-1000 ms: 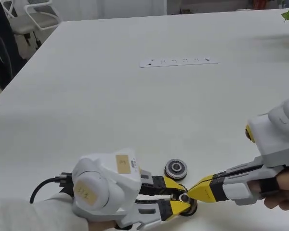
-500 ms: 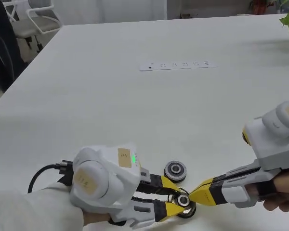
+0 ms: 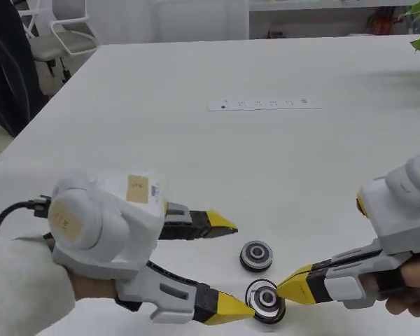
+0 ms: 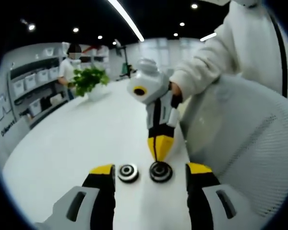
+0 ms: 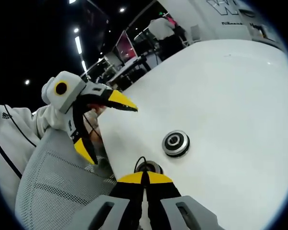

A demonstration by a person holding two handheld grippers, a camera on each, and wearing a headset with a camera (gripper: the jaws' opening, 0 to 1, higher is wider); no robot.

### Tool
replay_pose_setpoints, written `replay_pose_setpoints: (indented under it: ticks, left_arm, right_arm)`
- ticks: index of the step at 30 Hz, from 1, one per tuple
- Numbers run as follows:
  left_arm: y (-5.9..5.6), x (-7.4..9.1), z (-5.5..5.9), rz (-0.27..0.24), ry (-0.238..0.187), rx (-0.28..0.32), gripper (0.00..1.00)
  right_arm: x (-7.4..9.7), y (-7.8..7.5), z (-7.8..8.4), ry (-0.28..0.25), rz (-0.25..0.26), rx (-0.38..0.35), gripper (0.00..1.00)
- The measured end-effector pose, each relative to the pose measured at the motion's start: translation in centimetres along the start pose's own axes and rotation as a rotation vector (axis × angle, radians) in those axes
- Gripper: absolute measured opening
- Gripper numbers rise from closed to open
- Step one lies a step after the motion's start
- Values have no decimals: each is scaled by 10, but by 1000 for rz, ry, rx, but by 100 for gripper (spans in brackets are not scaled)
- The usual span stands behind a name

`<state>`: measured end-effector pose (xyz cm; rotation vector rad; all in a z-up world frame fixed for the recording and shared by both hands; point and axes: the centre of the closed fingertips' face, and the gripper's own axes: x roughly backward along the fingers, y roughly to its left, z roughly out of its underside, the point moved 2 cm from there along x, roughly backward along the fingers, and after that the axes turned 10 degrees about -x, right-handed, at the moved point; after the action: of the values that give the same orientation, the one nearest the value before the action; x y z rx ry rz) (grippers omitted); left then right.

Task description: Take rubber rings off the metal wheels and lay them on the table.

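Near wheel [image 3: 266, 299] flat, axle vertical

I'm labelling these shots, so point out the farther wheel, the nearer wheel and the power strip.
farther wheel [image 3: 256, 255]: head view, central hub.
nearer wheel [image 3: 267, 299]: head view, central hub.
power strip [image 3: 264, 105]: head view, middle of top face.

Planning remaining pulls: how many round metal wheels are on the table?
2. One round metal wheel lies free on the white table; the other wheel sits at the shut right gripper. None seem hidden.
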<state>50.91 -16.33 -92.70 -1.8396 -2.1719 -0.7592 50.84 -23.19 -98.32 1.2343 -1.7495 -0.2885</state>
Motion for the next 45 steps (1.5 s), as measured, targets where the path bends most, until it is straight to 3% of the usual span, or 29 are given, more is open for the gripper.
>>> replay_pose_setpoints:
  ticks: [7, 10, 15, 20, 33, 36, 45]
  left_arm:
    - [11, 27, -6, -71, -4, -5, 70]
    - [9, 37, -6, -90, -8, 4, 72]
    - [5, 57, 2, -127, 27, 0, 78]
    - [4, 75, 6, -178, 19, 56, 82]
    - [-14, 87, 27, -230, 40, 148, 84]
    - [-15, 90, 33, -252, 51, 171, 84]
    - [-15, 95, 34, -300, 26, 220, 84]
  right_arm:
    - [5, -1, -4, -12, 0, 3, 0]
    - [9, 1, -7, -30, -6, -9, 0]
    - [14, 0, -12, -54, -6, -16, 0]
    - [19, 6, -17, -86, -15, -17, 0]
    - [28, 12, -30, -150, -21, -16, 0]
    - [31, 15, -34, -166, -29, -12, 0]
    - [38, 22, -46, -201, -29, 22, 0]
